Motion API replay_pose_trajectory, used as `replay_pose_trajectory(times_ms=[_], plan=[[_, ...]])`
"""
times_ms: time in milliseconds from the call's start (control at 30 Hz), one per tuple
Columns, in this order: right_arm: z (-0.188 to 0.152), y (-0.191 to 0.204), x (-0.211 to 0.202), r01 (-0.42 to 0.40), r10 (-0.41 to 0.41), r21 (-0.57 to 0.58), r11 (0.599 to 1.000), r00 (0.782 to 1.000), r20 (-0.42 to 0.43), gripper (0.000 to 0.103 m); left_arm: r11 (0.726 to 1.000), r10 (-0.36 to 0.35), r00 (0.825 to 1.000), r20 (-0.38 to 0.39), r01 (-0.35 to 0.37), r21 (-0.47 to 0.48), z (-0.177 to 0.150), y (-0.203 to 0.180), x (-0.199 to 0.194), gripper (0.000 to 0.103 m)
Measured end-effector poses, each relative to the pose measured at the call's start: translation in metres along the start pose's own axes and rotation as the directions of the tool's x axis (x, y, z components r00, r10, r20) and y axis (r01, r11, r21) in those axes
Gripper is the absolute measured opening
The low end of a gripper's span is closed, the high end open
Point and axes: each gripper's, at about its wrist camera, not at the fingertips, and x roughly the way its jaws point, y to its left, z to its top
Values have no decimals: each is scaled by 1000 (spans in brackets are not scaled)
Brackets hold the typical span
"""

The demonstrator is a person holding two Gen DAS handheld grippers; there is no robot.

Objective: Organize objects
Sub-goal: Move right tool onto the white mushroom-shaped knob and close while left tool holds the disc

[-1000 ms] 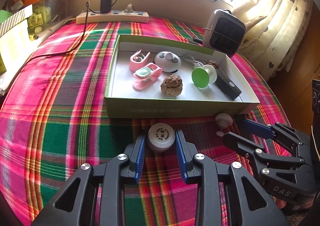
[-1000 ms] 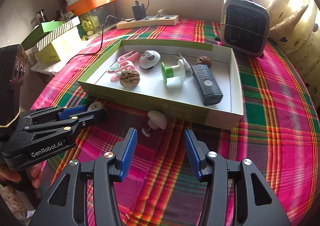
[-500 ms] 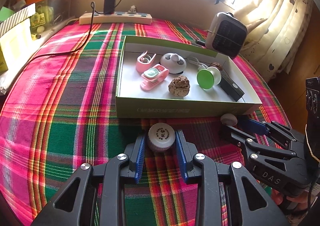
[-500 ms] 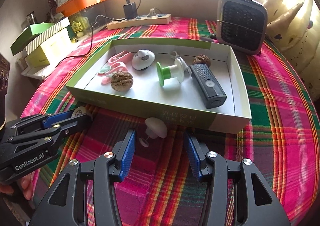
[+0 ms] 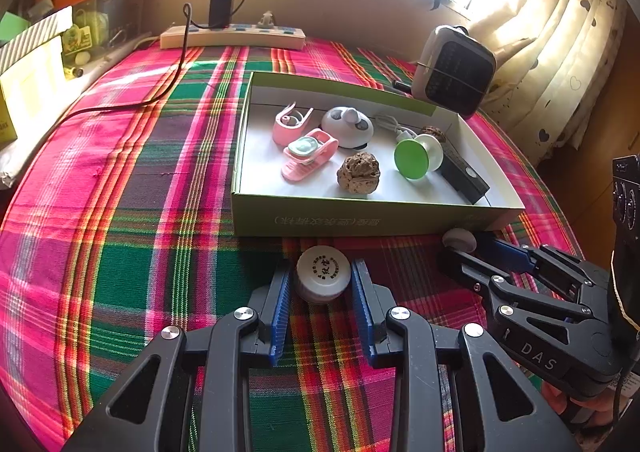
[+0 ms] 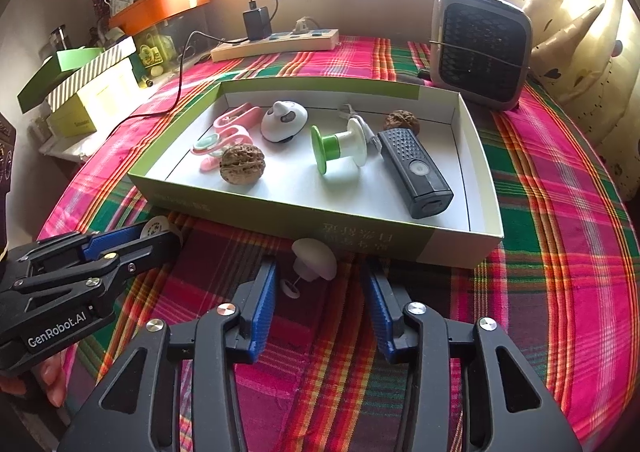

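White round jar [image 5: 323,273] sits between blue pads of left gripper [image 5: 322,284], pads at its sides, clenched on it, on plaid worktop [image 5: 120,211] just before green box [image 5: 360,217]. White mushroom-shaped knob [image 6: 314,258] lies on cloth near box front wall, between fingers of right gripper [image 6: 320,288], spread wide, not touching it. Inside box: walnut [image 6: 242,163], green spool [image 6: 338,145], black remote [image 6: 416,171], pink clips [image 5: 306,153], white panda-like gadget [image 5: 348,125].
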Motion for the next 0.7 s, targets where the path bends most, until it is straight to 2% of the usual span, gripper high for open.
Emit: replay_pose_trajectory(times_ms=[167,700], plan=[[-1,1,-1,-10,10,-5,1000,1000,0,27,1000,-1,1000,0,1,0,0,0,0,28],[-2,-1,-2,-27,27,4,1000,1000,0,26,1000,-2,1000,1,2,-2,0,0,0,28]])
